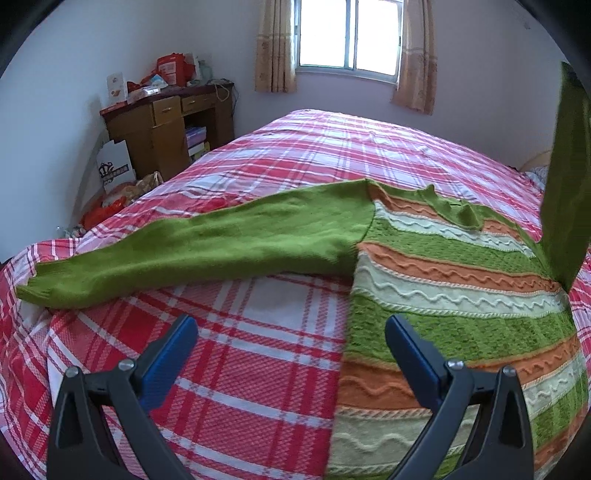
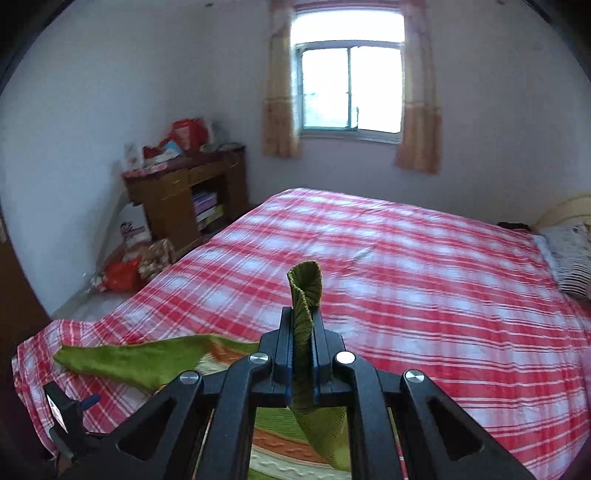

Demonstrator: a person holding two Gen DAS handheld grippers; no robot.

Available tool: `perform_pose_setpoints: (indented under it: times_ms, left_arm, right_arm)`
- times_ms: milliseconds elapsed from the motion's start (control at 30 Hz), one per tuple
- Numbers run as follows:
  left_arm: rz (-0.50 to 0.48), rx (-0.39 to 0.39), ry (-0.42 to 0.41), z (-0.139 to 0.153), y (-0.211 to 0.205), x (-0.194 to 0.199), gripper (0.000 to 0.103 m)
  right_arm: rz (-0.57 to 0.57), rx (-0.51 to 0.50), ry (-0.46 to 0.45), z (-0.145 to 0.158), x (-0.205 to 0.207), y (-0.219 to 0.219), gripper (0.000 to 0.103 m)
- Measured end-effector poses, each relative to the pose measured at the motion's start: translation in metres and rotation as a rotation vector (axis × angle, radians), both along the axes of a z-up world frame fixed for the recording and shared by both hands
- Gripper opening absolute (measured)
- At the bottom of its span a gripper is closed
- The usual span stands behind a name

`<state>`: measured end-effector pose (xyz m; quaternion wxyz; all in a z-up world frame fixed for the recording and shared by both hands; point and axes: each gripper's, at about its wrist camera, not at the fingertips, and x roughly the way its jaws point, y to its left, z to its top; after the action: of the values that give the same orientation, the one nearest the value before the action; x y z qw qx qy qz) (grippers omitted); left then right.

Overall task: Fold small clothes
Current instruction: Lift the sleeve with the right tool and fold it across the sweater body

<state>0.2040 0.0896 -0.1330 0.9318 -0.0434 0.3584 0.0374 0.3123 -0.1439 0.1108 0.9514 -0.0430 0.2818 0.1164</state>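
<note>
Green-and-orange striped knit sweater lies spread on the plaid bed, lower right of the left view. One sleeve extends flat toward the left edge. Right tongs are clamped on the other sleeve's cuff, lifted clear. Left tongs stand apart, empty, above the sweater's side edge. Folding has barely begun; body unfolded.

Left wrist view: low, close over the plaid bed, facing the window at top centre. Right wrist view: higher, same heading. Shared: bed, window, desk at left.
</note>
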Motion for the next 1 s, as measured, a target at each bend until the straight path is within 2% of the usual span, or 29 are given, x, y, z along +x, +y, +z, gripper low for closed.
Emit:
perform_pose_setpoints:
  times_ms: [167,300,400,467,500,533,600,767,867,967,1000]
  left_arm:
    - [0.005,0.003,0.01,-0.006,0.01,-0.004,0.103]
    - [0.017,0.015,0.019,-0.009,0.017,-0.009,0.103]
    - [0.025,0.027,0.034,-0.013,0.022,-0.01,0.103]
    - [0.017,0.019,0.048,-0.015,0.024,-0.011,0.103]
    - [0.009,0.017,0.055,-0.015,0.025,-0.011,0.103]
    - [0.002,0.02,0.063,-0.015,0.026,-0.01,0.103]
    - [-0.003,0.016,0.065,-0.013,0.028,-0.011,0.103]
    - [-0.076,-0.013,0.049,0.006,0.015,-0.004,0.102]
    - [-0.143,-0.043,0.032,0.023,-0.006,0.009,0.099]
    - [-0.205,-0.048,0.027,0.032,-0.031,0.028,0.092]
    - [-0.22,-0.057,0.033,0.032,-0.038,0.036,0.087]
  right_arm:
    - [0.084,-0.04,0.065,-0.055,0.022,0.066,0.006]
    - [0.126,-0.083,0.125,-0.125,0.041,0.11,0.006]
    - [0.15,-0.046,0.184,-0.18,0.054,0.13,0.008]
    - [0.181,-0.005,0.25,-0.212,0.059,0.136,0.029]
    - [0.193,-0.001,0.287,-0.226,0.059,0.14,0.056]
    - [0.199,0.004,0.304,-0.234,0.055,0.14,0.062]
    - [0.243,0.04,0.311,-0.24,0.038,0.135,0.062]
    - [0.243,0.061,0.318,-0.233,-0.004,0.091,0.062]
    - [0.186,0.003,0.299,-0.232,-0.032,0.057,0.062]
    - [0.129,-0.066,0.285,-0.242,-0.053,0.038,0.064]
    - [0.119,-0.085,0.288,-0.249,-0.062,0.033,0.065]
